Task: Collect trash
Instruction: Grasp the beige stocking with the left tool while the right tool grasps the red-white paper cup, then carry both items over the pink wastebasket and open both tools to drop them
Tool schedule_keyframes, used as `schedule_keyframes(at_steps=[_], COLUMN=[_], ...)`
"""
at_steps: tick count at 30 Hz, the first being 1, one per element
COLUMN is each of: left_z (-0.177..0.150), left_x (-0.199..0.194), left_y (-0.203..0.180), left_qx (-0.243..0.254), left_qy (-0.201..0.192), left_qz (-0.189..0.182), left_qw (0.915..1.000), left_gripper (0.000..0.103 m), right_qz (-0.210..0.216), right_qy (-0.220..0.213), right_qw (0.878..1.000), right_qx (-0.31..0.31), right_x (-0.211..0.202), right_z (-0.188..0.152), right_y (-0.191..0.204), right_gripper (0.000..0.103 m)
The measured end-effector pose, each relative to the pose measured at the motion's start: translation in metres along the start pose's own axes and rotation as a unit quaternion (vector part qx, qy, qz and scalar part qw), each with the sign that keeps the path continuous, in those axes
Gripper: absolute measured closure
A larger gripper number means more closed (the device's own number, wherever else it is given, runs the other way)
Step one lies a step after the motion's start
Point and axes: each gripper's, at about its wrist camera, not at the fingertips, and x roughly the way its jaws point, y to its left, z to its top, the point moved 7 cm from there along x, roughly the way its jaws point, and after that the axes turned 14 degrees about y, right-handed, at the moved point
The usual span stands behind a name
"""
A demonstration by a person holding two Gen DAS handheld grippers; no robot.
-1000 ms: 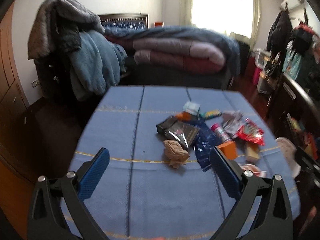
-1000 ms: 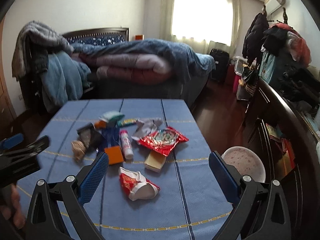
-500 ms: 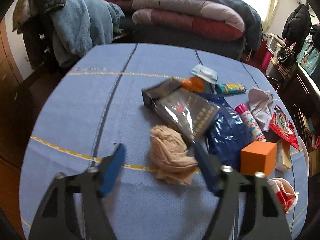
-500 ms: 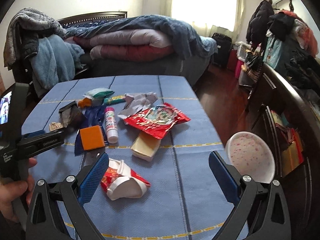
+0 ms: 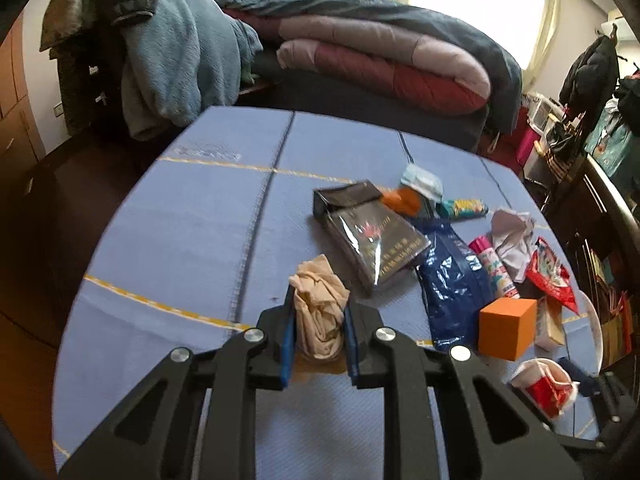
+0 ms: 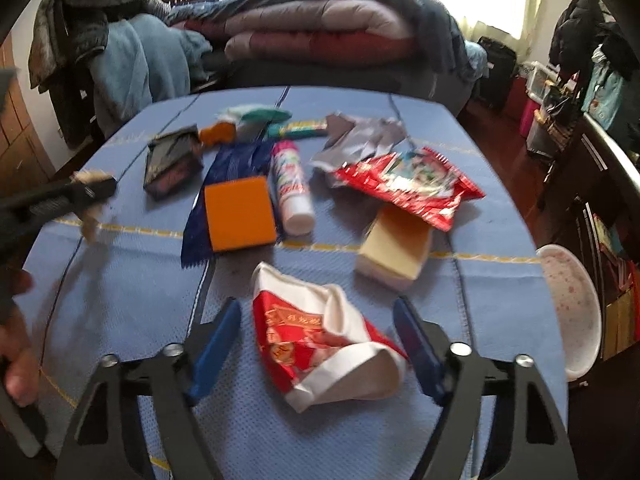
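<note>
Blue tablecloth is carrying the trash; beside the orange block, my left gripper is pinching the beige wad, while my right gripper is closing around the crumpled red cup, not yet touching. I am centring it before squeezing.

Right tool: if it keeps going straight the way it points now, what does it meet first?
The crushed red-and-white paper cup, already between the closing right tool; beyond it, probably the blue tablecloth.
</note>
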Motion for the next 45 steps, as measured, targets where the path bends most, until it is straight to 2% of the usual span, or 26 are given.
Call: schedule_keyframes(at_steps=[1, 6, 9, 16, 23, 30, 39, 45], left_z=[0.001, -0.001, -0.003, -0.003, -0.012, -0.025, -0.041, -0.060], left_x=[-0.006, -0.028, -0.038, -0.070, -0.079, -0.065, -0.022, 0.020], left_y=[0.001, -0.007, -0.017, -0.082, -0.176, -0.265, -0.369, -0.439], left_qx=[0.001, 0.016, 0.028, 0.094, 0.178, 0.246, 0.319, 0.357], left_qy=[-0.005, -0.021, -0.029, -0.052, -0.048, -0.033, 0.012, 0.056], left_qz=[0.000, -0.017, -0.031, -0.080, -0.133, -0.162, -0.192, -0.215], left_qw=[1.0000, 0.9995, 0.9987, 0.9910, 0.9738, 0.9551, 0.9281, 0.9072], left_gripper=[0.082, 0.082, 0.082, 0.082, 0.081, 0.081, 0.081, 0.081], right_qz=[0.001, 0.025, 0.025, 0.021, -0.009, -0.040, -0.079, -0.097], right_qy=[0.005, -0.004, -0.021, -0.061, -0.093, -0.104, -0.105, -0.076], right_qw=[1.000, 1.000, 0.999, 0.997, 0.989, 0.977, 0.958, 0.946], right_qx=[0.001, 0.001, 0.006, 0.046, 0.113, 0.180, 0.256, 0.301], right_x=[0.003, -0.004, -0.018, -0.056, -0.082, -0.086, -0.077, -0.046], right_z=[-0.001, -0.006, -0.008, -0.013, -0.022, -0.029, -0.044, -0.056], right_y=[0.001, 0.002, -0.003, -0.042, -0.115, -0.192, -0.279, -0.343], right_gripper=[0.046, 0.051, 0.051, 0.051, 0.051, 0.051, 0.051, 0.051])
